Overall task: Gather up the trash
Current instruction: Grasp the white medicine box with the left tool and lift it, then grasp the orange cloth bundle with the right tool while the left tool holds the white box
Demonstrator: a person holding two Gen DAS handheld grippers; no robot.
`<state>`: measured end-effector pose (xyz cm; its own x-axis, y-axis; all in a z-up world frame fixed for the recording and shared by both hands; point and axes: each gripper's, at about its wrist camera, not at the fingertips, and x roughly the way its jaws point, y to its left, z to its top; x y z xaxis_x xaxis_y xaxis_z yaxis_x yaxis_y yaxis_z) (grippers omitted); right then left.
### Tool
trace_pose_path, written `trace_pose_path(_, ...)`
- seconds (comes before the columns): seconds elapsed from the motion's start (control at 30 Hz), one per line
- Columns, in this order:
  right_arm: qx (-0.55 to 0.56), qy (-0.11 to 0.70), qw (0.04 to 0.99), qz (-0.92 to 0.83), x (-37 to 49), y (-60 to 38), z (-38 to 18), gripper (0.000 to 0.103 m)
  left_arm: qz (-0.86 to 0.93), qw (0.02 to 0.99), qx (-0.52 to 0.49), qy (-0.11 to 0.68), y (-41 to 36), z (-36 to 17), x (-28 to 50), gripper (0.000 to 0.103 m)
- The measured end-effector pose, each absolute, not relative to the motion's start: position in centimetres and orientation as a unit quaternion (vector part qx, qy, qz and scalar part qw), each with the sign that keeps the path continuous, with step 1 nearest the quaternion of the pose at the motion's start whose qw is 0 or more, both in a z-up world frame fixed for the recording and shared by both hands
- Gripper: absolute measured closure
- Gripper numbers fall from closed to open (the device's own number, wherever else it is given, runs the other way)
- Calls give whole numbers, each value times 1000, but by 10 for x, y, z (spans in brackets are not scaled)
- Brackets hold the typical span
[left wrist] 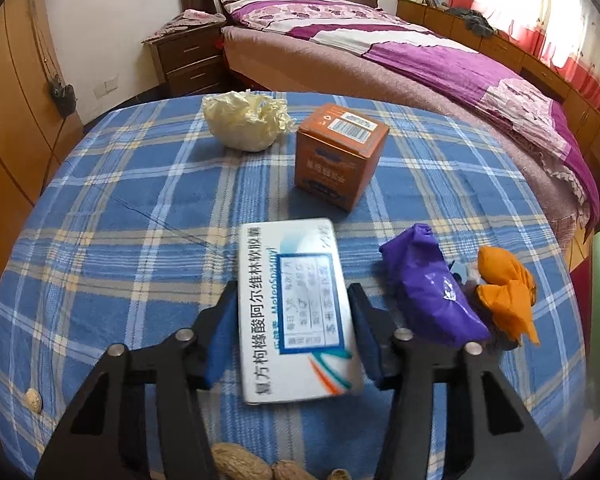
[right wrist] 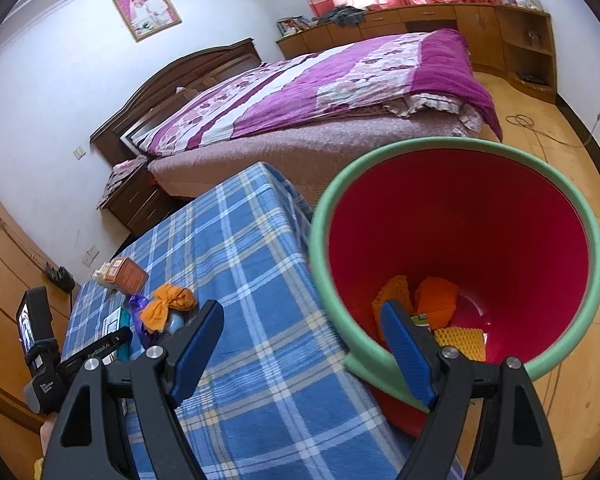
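**Medicine box between the left tongs, bin under the right**

The medicine box [left wrist: 298, 312], white with a teal and orange swoosh, sits lengthwise between the two blue pads of the left tongs [left wrist: 292, 308]. The pads stand at its long sides; whether they press it or only flank it cannot be told. Its print runs sideways: the Chinese line 复方枸橼酸阿尔维林软胶囊 and, in smaller Latin letters, what looks like "MeteoSpasmyl". A blue-framed label on its face carries handwriting too blurred to read.

Just right of the box lie a purple bag [left wrist: 428, 292] and an orange wad [left wrist: 504, 292], touching each other. Farther off stand an orange carton [left wrist: 338, 156] with a barcode sticker on top and a crumpled yellow wad [left wrist: 244, 120], all on the blue plaid surface [left wrist: 120, 240]. Peanuts [left wrist: 240, 466] lie at the near edge.

The right tongs [right wrist: 300, 332] are wide open and hold nothing, one pad over the surface, the other over the rim of the red bin [right wrist: 460, 216]. The bin, green-rimmed, stands beside the surface with orange and yellow scraps [right wrist: 436, 300] at its bottom.
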<state>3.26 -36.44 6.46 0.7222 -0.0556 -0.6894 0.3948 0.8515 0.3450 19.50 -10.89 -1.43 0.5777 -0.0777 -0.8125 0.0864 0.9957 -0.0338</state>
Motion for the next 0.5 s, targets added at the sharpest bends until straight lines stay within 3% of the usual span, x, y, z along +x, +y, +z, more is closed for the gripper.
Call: trace_pose_path(0.5, 204, 382, 899, -64, 85, -315, 65, 20, -69, 901, -25, 428, -79, 6, 180, 53)
